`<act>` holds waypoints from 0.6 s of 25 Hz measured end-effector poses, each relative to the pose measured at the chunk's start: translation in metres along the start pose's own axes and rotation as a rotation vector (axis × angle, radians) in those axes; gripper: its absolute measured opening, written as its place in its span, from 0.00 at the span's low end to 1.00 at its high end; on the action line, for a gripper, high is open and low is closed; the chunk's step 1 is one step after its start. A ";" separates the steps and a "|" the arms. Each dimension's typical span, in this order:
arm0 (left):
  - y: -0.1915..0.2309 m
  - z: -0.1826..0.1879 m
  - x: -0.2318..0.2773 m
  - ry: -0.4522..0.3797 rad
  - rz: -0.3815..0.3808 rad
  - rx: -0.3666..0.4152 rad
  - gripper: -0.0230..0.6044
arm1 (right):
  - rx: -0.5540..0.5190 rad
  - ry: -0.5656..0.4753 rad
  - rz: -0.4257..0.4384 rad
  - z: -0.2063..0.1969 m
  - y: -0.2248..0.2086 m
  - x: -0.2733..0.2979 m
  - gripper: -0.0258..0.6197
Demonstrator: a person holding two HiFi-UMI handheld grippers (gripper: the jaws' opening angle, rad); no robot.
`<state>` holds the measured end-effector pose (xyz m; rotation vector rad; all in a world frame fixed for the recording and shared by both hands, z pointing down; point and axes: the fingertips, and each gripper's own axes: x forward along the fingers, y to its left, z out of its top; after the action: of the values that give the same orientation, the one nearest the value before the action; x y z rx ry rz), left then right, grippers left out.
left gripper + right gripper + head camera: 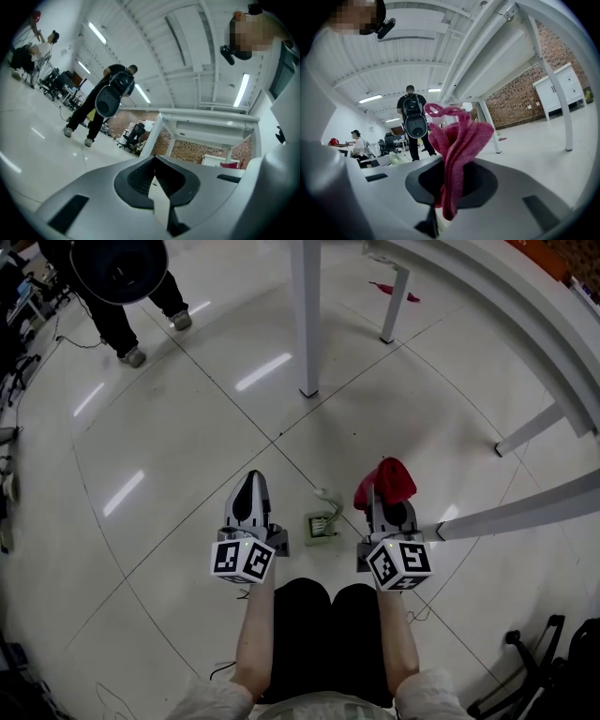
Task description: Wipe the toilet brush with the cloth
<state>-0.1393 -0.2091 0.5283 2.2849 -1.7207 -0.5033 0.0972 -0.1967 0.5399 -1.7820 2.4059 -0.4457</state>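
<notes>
One cloth point(386, 478), one brush point(322, 523).
Left gripper point(251, 480) closed, empty; right gripper point(382, 500) clamping cloth; brush on floor point(187, 456) between both.

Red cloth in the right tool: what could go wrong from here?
The red cloth is pinched in the right tool by a bunched fold; rubbing could tug it free.
The left tool is shut and empty, so the pale green toilet brush on the floor is unheld and might tip when wiped.
</notes>
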 end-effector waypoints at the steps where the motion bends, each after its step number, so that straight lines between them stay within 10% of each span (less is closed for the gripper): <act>1: -0.008 0.016 -0.001 -0.008 -0.005 -0.004 0.04 | 0.002 -0.002 0.005 0.014 0.006 -0.003 0.09; 15: -0.239 0.466 -0.037 0.014 -0.055 0.097 0.04 | -0.097 0.119 0.090 0.431 0.195 -0.140 0.09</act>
<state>-0.1290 -0.0991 0.0154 2.4024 -1.7155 -0.4216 0.0742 -0.0832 0.0606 -1.7209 2.6197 -0.4446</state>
